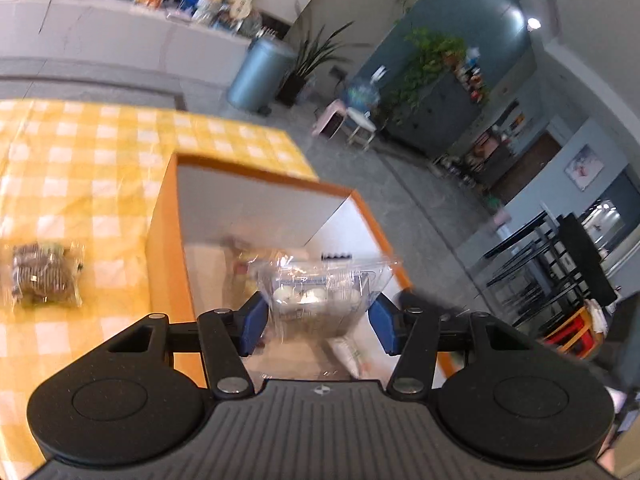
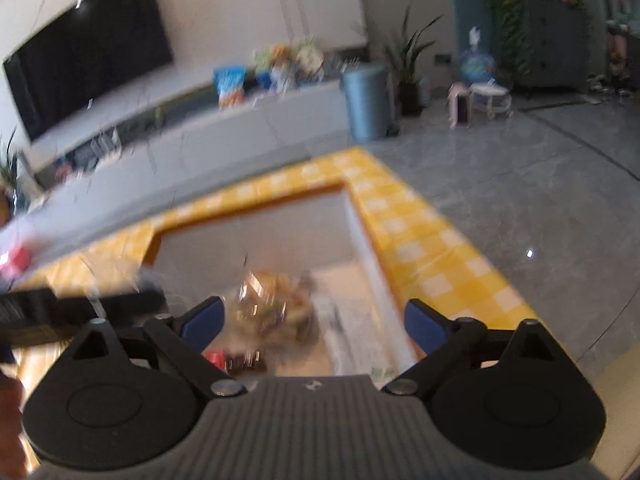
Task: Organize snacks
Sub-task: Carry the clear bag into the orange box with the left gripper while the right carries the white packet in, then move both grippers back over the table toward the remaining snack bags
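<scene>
My left gripper point(image 1: 318, 318) is shut on a clear packet of white round snacks point(image 1: 320, 288) and holds it over the open orange-rimmed box point(image 1: 256, 172). Other wrapped snacks lie blurred inside the box. A packet of dark striped snacks point(image 1: 42, 276) lies on the yellow checked tablecloth point(image 1: 80, 152) left of the box. My right gripper point(image 2: 312, 324) is open and empty above the same box point(image 2: 248, 218), over a clear packet of brownish snacks point(image 2: 272, 304) on the box floor. A dark wrapped bar point(image 2: 236, 360) lies near my left fingertip point(image 2: 202, 322).
The box stands near the table's far right corner, with grey floor beyond the edge point(image 2: 520, 208). A blue bin point(image 1: 260, 74) and potted plant point(image 1: 308, 60) stand by a white cabinet. A black object and clear wrapper point(image 2: 80, 304) cross the left of the right wrist view.
</scene>
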The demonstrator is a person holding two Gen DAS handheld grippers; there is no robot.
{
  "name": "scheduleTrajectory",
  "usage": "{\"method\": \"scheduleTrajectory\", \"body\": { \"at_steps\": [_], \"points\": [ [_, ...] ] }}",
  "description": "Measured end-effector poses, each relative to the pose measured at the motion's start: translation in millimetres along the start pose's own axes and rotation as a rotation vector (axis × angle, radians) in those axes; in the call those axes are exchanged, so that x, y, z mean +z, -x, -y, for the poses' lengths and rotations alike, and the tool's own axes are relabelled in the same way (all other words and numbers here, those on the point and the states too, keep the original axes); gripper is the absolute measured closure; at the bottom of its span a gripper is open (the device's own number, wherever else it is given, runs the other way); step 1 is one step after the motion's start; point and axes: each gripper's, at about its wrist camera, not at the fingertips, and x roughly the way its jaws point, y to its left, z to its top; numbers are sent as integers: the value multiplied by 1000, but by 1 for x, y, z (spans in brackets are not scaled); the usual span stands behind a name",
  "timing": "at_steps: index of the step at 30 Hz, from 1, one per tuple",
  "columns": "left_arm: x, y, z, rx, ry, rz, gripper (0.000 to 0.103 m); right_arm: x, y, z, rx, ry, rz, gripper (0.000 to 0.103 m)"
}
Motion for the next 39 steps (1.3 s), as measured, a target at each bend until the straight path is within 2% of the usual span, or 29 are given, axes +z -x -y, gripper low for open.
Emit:
{"method": "scheduleTrajectory", "body": {
  "at_steps": [4,7,8,11,14,19,26,31,35,37,39],
  "points": [
    [-5,-11,0,19,4,-59,39,5,12,3,2,-10,51,8],
    [-7,-11,12,43,-74,-70,16,7,11,9,17,-50,48,7],
    [-7,-10,16,38,-89,-72,13,7,9,10,13,-57,41,7],
    [-7,-5,21,21,-97,-87,12,6,7,11,7,-63,30,7],
    [-7,7,21,27,-82,-74,11,7,11,14,39,-95,32,8],
    [-2,32,28,74,-109,-48,11,10,23,7,48,-78,69,7],
    [3,88,29,145,-154,19,11,11,39,-11,79,-34,101,7],
    [3,134,7,207,-126,97,11,10,62,-35,166,1,142,7],
    [2,167,-24,233,-58,145,11,8,79,-55,276,-4,151,7],
    [1,181,-43,261,-11,165,11,9,87,-68,319,-37,158,7],
    [2,193,-62,292,46,181,11,9,94,-89,357,-20,157,7]
  ]
}}
